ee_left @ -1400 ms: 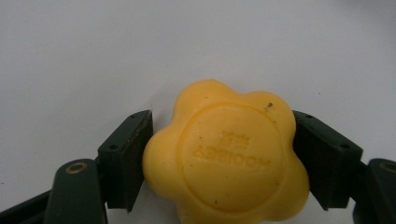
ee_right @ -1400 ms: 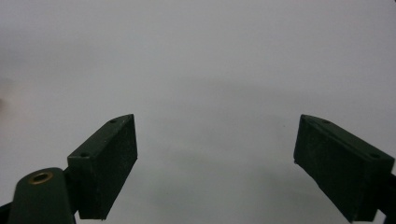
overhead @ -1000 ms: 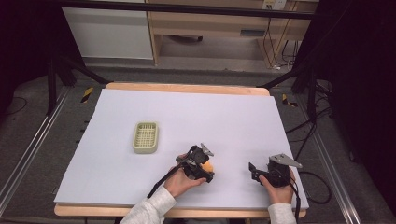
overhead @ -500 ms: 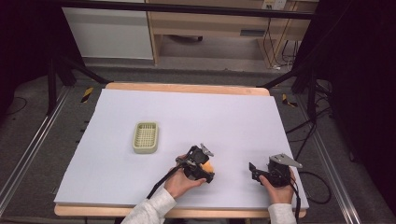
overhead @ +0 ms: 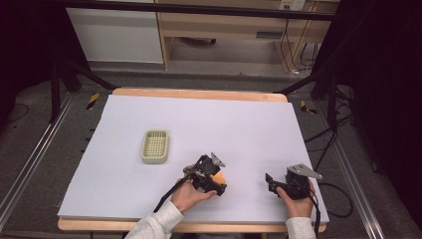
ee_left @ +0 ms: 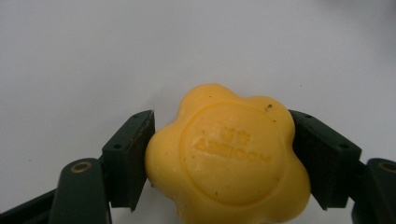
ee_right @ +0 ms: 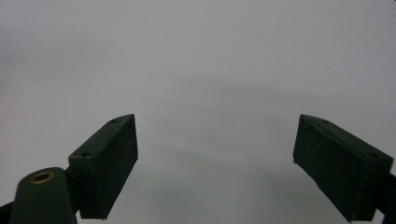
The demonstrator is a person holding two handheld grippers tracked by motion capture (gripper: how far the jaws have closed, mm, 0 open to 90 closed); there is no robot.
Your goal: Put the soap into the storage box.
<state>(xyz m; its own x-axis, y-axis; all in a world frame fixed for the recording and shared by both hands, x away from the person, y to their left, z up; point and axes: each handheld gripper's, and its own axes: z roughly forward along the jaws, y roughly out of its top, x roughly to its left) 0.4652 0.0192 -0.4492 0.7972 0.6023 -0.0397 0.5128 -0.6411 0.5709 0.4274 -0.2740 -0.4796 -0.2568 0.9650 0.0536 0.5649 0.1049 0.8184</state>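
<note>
Nearest, at the front edge of the white-covered table [overhead: 249, 129], the person's left hand [overhead: 188, 195] holds the left gripper [ee_left: 219, 154], whose two black jaws press against either side of a yellow flower-shaped soap bar [ee_left: 229, 156] with raised lettering stamped in a round centre. In the high view the soap shows as a small orange-yellow patch under that gripper [overhead: 215, 180]. Well apart to the right, the right hand [overhead: 297, 203] holds the right gripper [overhead: 271, 183] low over bare white surface; its jaws stand wide apart with nothing between them. Farther back and to the left, a pale yellow-green rectangular plastic basket [overhead: 155, 146] with a gridded bottom sits alone on the table, apart from both grippers. Beyond the table's far wooden edge stand a pale wooden shelf unit [overhead: 224, 30] and black stand legs [overhead: 64, 74].
</note>
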